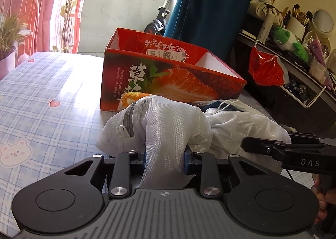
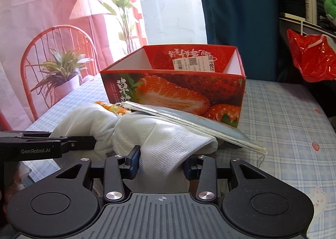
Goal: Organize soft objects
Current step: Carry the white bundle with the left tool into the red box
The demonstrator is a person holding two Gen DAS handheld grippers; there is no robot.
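A white mesh zip bag (image 1: 168, 121) lies bunched on the checked tablecloth in front of a red strawberry box (image 1: 168, 75). My left gripper (image 1: 164, 161) is shut on a fold of the bag near its grey zipper. My right gripper (image 2: 160, 163) is shut on another fold of the same bag (image 2: 159, 138). An orange soft item (image 2: 111, 107) and a flat pack of face masks (image 2: 189, 121) lie between the bag and the box (image 2: 178, 92). The box is open on top and looks empty. Each gripper shows at the edge of the other's view.
The table has a blue checked cloth (image 1: 42, 100) with bear and strawberry prints. A red plastic bag (image 1: 266, 71) hangs from a cluttered shelf on the right with a green plush toy (image 1: 289, 41). A red wire chair and potted plant (image 2: 61, 71) stand at the left.
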